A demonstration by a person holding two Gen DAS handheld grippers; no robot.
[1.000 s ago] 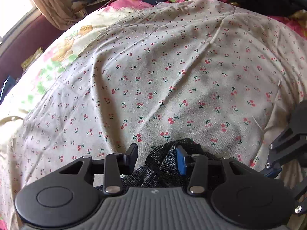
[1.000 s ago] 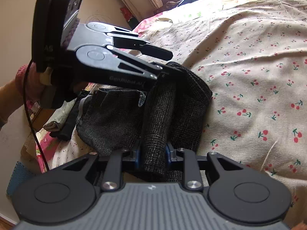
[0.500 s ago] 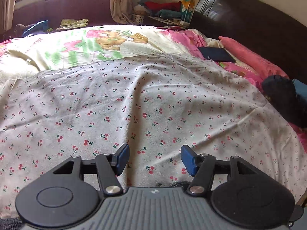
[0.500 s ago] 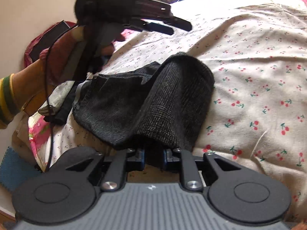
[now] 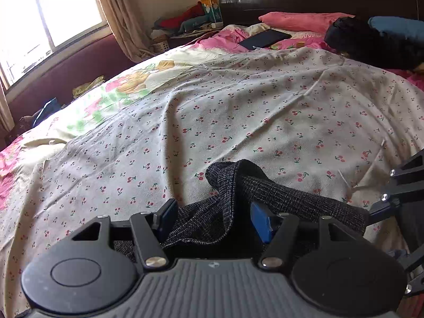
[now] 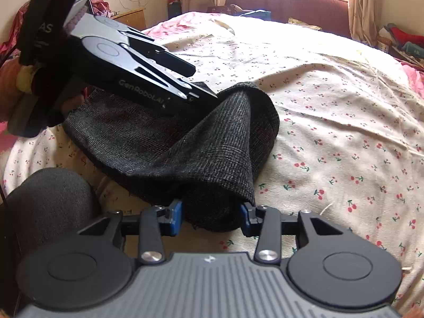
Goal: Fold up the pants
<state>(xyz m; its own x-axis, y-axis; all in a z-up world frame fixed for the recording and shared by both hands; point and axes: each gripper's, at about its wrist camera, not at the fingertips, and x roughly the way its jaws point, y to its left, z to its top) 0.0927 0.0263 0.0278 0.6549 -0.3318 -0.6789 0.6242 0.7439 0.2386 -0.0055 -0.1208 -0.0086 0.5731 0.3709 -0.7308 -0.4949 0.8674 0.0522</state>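
Note:
Dark grey checked pants (image 6: 225,143) lie bunched near the edge of the bed on a cherry-print sheet (image 6: 344,132). A raised fold of them sits between the blue pads of my right gripper (image 6: 211,217). Its jaws are opening and the cloth lies slack between them. My left gripper (image 5: 214,217) stands wide over the other end of the pants (image 5: 233,185), with loose cloth between its pads and no squeeze on it. In the right wrist view the left gripper (image 6: 205,83) reaches down onto the pants from the upper left. The right gripper's fingers (image 5: 397,182) show at the right edge.
The sheet (image 5: 265,119) spreads wide and wrinkled beyond the pants. At the headboard end lie a black tablet (image 5: 265,38), a pink pillow (image 5: 299,17) and a dark heap of clothes (image 5: 371,42). A person's sleeved hand (image 6: 10,79) holds the left gripper. A window ledge runs along the far side.
My left gripper let go of the pants, swung away over the bare sheet and came back over them, wider. My right gripper's jaws, shut on the fold before, have spread apart.

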